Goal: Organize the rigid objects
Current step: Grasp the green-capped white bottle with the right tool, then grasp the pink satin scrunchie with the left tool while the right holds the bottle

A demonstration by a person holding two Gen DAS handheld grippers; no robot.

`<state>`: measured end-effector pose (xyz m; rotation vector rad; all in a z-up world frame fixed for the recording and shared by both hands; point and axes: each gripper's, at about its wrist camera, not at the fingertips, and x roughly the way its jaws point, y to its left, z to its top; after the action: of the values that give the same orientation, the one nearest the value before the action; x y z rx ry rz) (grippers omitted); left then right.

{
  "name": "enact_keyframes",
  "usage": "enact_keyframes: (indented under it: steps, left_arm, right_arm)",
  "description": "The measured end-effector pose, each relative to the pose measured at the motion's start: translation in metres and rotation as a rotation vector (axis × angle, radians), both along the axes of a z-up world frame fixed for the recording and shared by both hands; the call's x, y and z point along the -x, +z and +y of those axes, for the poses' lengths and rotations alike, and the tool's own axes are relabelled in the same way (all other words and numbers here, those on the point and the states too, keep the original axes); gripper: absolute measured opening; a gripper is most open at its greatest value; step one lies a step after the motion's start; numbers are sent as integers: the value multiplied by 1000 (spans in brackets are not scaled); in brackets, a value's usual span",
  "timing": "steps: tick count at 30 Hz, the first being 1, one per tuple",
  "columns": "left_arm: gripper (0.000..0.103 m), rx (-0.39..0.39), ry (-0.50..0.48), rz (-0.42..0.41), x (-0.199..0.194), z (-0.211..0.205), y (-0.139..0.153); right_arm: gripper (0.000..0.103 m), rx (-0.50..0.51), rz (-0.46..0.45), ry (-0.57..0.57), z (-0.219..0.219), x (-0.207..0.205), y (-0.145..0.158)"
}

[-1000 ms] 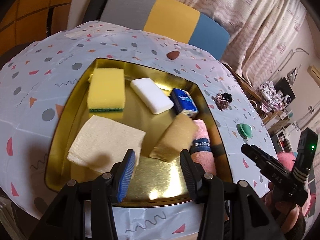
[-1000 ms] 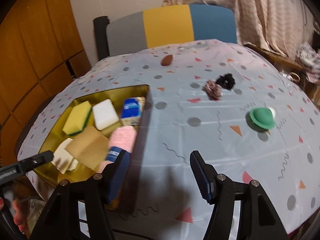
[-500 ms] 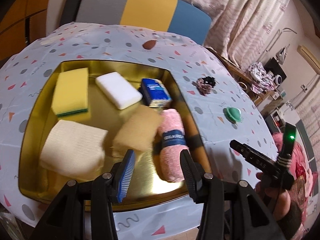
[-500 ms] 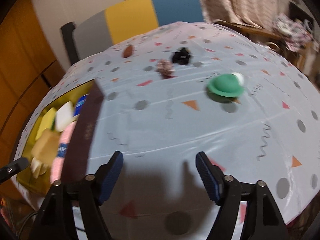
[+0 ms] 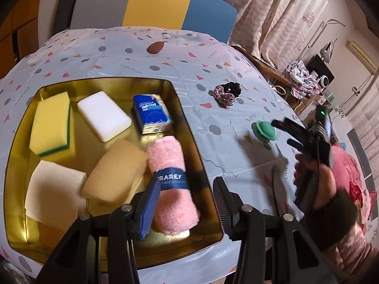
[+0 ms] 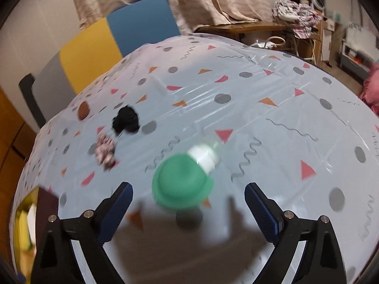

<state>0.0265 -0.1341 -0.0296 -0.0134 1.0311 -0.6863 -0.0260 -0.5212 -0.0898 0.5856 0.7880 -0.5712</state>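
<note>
A gold tray (image 5: 189, 127) holds a yellow sponge (image 5: 51, 123), a white block (image 5: 104, 114), a blue tissue pack (image 5: 151, 113), a tan sponge (image 5: 116, 170), a cream cloth (image 5: 52, 194) and a rolled pink towel (image 5: 173, 182). My left gripper (image 5: 186, 209) hovers over the towel's near end, half open and holding nothing. A green dome-shaped thing (image 6: 182, 182) with a white part (image 6: 205, 156) lies on the tablecloth. My right gripper (image 6: 190, 213) is just short of it, jaws opening wide, pads clear of it. In the left wrist view the right gripper (image 5: 287, 133) sits in a hand.
A black scrunchie (image 6: 125, 120) and a patterned scrunchie (image 6: 105, 150) lie left of the green thing, a brown oval object (image 6: 83, 110) further back. A grey, yellow and blue chair (image 5: 154, 7) stands behind the table. The table's right edge (image 5: 286, 108) drops to cluttered furniture.
My right gripper swung right, away from the tray and up to the green thing, and its jaws widened. My left gripper slid right along the tray, from the tan sponge to over the pink towel.
</note>
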Motion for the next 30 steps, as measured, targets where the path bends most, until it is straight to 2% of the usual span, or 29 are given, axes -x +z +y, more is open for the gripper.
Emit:
enact_keyframes:
  steps: [6,7,9,12,15,21,27,29,30]
  left_arm:
    - [47,-25,-10,-9,-1,-14,6]
    - [47,-29,-14,-11,-2,-19,7]
    - [47,-32,-22,-20,-2,-26,10]
    - [47,-42,-46,-36,-3,-41,15]
    - [47,-49,-69,-41,-4,-59,18]
    - [47,-44,-110,-39,-9,-102,24]
    - [48,-104,-135,-42,-30,-167,19]
    - [51,-126,-138,-29,-43,-191,11]
    - [56,-138,-135,-32,-48,-199,7]
  right_arm:
    - [95,45,50,27,-7,-34,-17]
    - [91,56,60,41,-6,-38,-21]
    - [65,78,91,81,-3,-41,-29]
    - [63,97,63,120,-1,-36,-35]
    - [62,54,4,122,-6,-23,-33]
    - [61,23,-41,148,-5,5,-31]
    - [62,13,-72,130,-4,24,-34]
    - [62,23,-67,130,-3,23,-35]
    - [62,36,-62,132,-1,22,-36]
